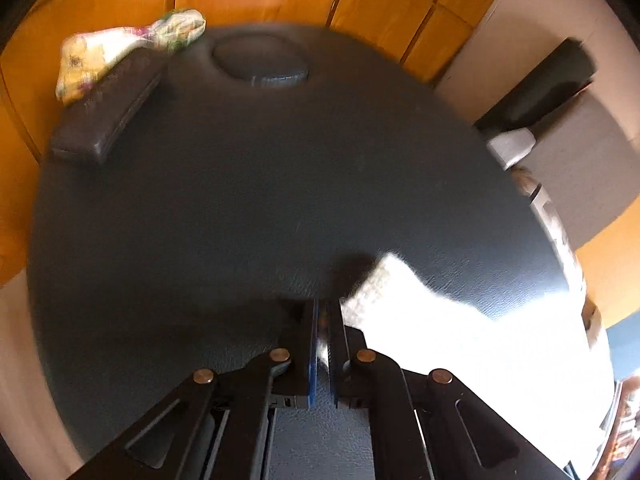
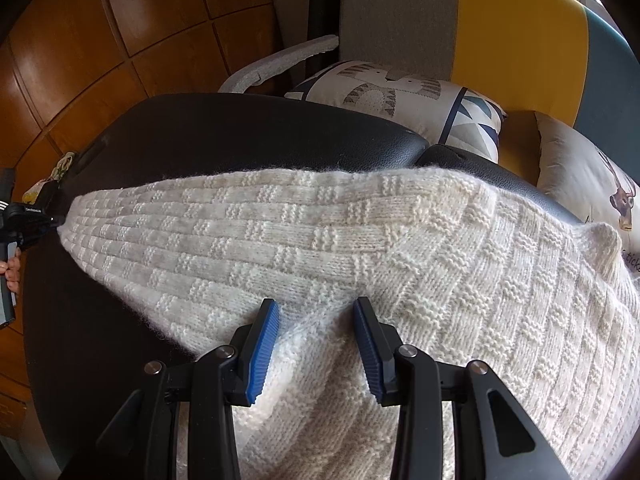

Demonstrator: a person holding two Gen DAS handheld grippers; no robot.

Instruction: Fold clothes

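A cream knit sweater (image 2: 320, 240) with a block pattern lies spread over a black leather surface (image 2: 240, 136). In the left wrist view the sweater (image 1: 440, 340) shows as a bright white mass at lower right. My left gripper (image 1: 323, 312) is shut on the sweater's edge, with white knit pinched between the blue pads. That same gripper (image 2: 24, 216) appears at the far left of the right wrist view, held by a hand (image 2: 12, 272), at the sweater's stretched tip. My right gripper (image 2: 316, 302) is open, its blue pads (image 2: 264, 344) resting on the knit near the sweater's middle.
A dark padded block (image 1: 108, 112) and a floral cloth bundle (image 1: 128, 48) sit at the surface's far left; a round pad (image 1: 260, 60) lies at its far end. Patterned cushions (image 2: 400, 100) and a grey chair arm (image 2: 280, 60) stand beyond. Wooden floor (image 2: 80, 40) surrounds.
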